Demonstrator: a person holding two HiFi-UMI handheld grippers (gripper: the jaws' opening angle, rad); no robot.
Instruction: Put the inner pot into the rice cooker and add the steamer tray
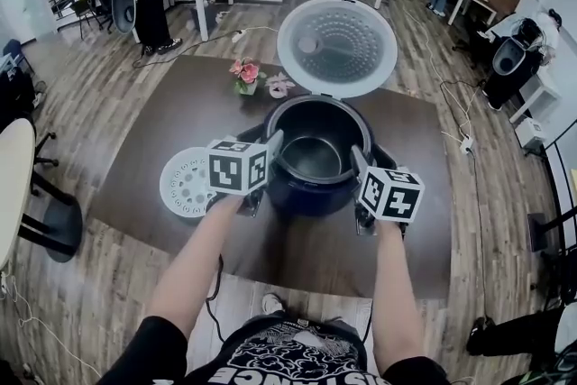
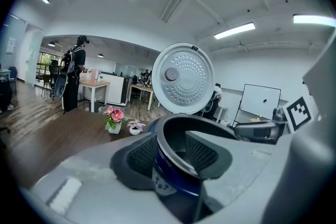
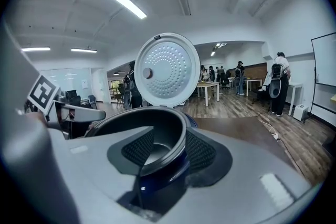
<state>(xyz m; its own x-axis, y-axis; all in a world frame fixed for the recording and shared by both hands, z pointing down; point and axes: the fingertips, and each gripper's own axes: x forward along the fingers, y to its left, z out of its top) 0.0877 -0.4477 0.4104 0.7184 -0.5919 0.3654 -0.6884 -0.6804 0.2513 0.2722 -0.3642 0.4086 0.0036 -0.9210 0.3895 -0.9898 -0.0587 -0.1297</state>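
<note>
In the head view, the inner pot [image 1: 315, 153] sits down inside the dark blue rice cooker [image 1: 297, 194]. The cooker's lid [image 1: 336, 46] stands open beyond both grippers. The left gripper [image 1: 273, 153] reaches the cooker's near left rim and the right gripper [image 1: 359, 165] its near right rim, so the pot lies between the two. The white steamer tray [image 1: 185, 183] lies flat on the table [image 1: 180, 113], outside the left gripper and apart from the cooker.

In the left gripper view, the jaws stand apart, astride the cooker's wall. One jaw is outside the blue body and the other inside the pot, with the rim running up between them. They seem not to press on it, though the angle makes the gap hard to judge.

In the right gripper view, the jaws are likewise parted astride the rim. The left jaw is inside the pot, clear of its wall, and the right jaw is outside, by the blue body.
</note>
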